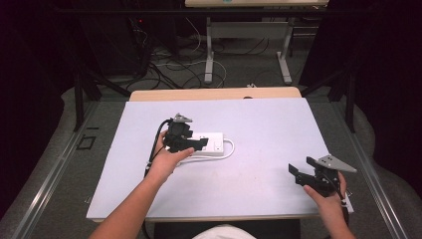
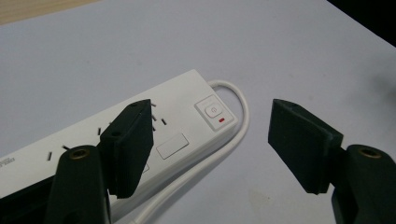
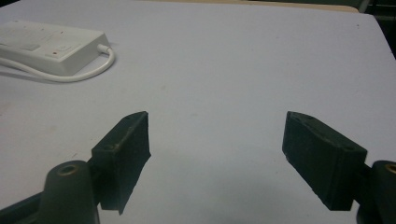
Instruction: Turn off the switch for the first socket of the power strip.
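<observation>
White power strip (image 1: pixel 208 144) lying flat on the pale sheet covering the table (image 1: pixel 268 124), the landmark for all positions here. In the high view the left tool (image 1: pixel 191 144) and the hand holding it cover the strip's near-left part, so only the switch end and a loop of white cord (image 1: pixel 230 149) are exposed. The left gripper view supplies what that view lacks: the socket slots, a blank label and the rocker switch (image 2: pixel 212 112) with its small red mark. Its far end is cut off at the picture's lower left. This tool's jaws stand well apart, one over the strip's top face, the other beyond the cord above bare table; the pads press on nothing. The right tool (image 1: pixel 303 174) sits well to the right of the strip, near the table's front edge, jaws spread wide and empty. In the right gripper view the strip (image 3: pixel 51 46) appears small at upper left, its printing too faint to read.
</observation>
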Demonstrator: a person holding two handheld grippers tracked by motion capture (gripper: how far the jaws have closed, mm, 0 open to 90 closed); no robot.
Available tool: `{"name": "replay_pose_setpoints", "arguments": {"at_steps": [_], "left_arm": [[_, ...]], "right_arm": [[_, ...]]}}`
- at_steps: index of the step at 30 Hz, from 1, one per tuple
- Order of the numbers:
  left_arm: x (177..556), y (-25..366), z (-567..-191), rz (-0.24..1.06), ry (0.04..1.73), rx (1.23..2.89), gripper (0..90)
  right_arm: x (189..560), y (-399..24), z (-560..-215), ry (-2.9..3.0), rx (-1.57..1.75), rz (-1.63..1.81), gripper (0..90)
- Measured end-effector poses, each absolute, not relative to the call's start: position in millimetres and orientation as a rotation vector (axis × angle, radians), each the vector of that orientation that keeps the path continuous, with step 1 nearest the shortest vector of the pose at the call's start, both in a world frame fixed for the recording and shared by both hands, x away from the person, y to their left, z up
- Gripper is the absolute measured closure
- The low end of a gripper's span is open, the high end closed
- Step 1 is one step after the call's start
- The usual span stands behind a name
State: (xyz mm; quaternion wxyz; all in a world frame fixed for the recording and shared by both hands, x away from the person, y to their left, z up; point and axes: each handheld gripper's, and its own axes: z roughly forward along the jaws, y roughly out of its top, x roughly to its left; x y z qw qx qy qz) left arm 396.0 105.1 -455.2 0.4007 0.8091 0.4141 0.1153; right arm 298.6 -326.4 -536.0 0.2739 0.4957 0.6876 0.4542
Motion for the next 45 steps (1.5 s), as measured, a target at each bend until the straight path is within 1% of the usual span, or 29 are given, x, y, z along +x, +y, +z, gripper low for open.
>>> {"name": "replay_pose_setpoints", "arguments": {"at_steps": [7,11,13,14,16,17,20,21,29,37,39,45], "left_arm": [[388.3,117.7,-453.1,0.310,1.030,2.018,26.9],[383.3,124.1,-450.4,0.312,1.042,1.995,16.7],[380.3,128.1,-448.7,0.320,1.039,1.989,14.5],[378.6,129.9,-447.7,0.325,1.041,1.986,11.6],[375.5,133.8,-446.5,0.326,1.040,1.983,2.1],[373.6,136.0,-446.2,0.334,1.041,1.972,0.1],[367.9,143.1,-444.9,0.358,1.039,1.955,0.1],[366.0,147.0,-443.6,0.349,1.033,1.959,0.1],[351.8,175.3,-446.7,0.387,1.062,1.879,0.1],[344.2,200.5,-455.1,0.398,1.145,1.827,0.1],[342.5,206.8,-456.2,0.412,1.162,1.822,0.1],[337.5,222.3,-461.8,0.432,1.202,1.782,0.1]], "right_arm": [[298.9,-325.9,-536.3,1.846,1.330,1.226,22.4],[298.1,-325.8,-535.6,1.855,1.334,1.218,22.4],[298.0,-326.1,-535.5,1.858,1.331,1.215,22.4],[298.0,-326.1,-535.5,1.857,1.331,1.215,22.4],[297.9,-326.1,-535.5,1.855,1.334,1.218,22.4],[298.0,-326.0,-535.5,1.855,1.335,1.218,22.4],[298.2,-325.9,-535.7,1.854,1.335,1.218,22.4],[298.2,-325.8,-535.9,1.852,1.335,1.221,22.4],[298.0,-325.8,-535.7,1.848,1.351,1.228,22.0],[297.8,-325.3,-534.6,1.861,1.357,1.217,20.1],[298.2,-324.9,-534.7,1.856,1.360,1.219,18.2],[297.6,-325.5,-533.6,1.852,1.355,1.217,17.8]]}}
